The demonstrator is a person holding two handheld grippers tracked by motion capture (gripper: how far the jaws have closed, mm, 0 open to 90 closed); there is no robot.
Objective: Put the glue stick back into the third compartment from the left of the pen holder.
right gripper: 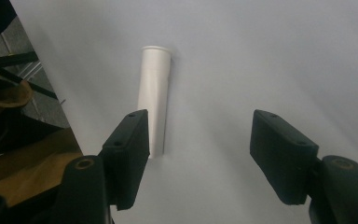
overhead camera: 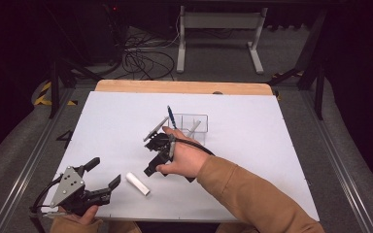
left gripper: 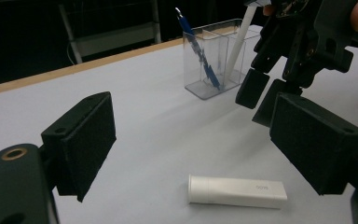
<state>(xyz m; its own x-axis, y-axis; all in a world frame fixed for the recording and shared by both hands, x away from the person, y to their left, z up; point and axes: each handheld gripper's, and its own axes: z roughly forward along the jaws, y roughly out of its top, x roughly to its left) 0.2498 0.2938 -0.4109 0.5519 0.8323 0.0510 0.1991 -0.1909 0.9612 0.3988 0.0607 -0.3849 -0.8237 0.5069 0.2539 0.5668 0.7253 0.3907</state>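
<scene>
- Nearest the high camera, the left tongs (overhead camera: 102, 175) rest at the table's (overhead camera: 252, 160) near edge with jaws spread and nothing between them, just left of the white tube (overhead camera: 138, 184), which lies flat on the table.
- Beyond the tube, the right tongs (overhead camera: 151, 167) point down toward it, empty; the clear holder (overhead camera: 190, 127), already carrying a blue pen (overhead camera: 171, 116) and a white stick (overhead camera: 192, 128), stands well behind the tube.
- Left gripper view: both pads stand wide, the tube (left gripper: 237, 191) lies between and ahead of them, untouched; the right tongs (left gripper: 261, 95) hang above it.
- Right gripper view: the jaws are spread, the tube (right gripper: 154, 98) lies beside the left pad (right gripper: 129, 154), not yet between them.
- Judged step: reaching for the tube. Next the right tongs need to shift sideways to straddle it, lower, then pinch.
</scene>
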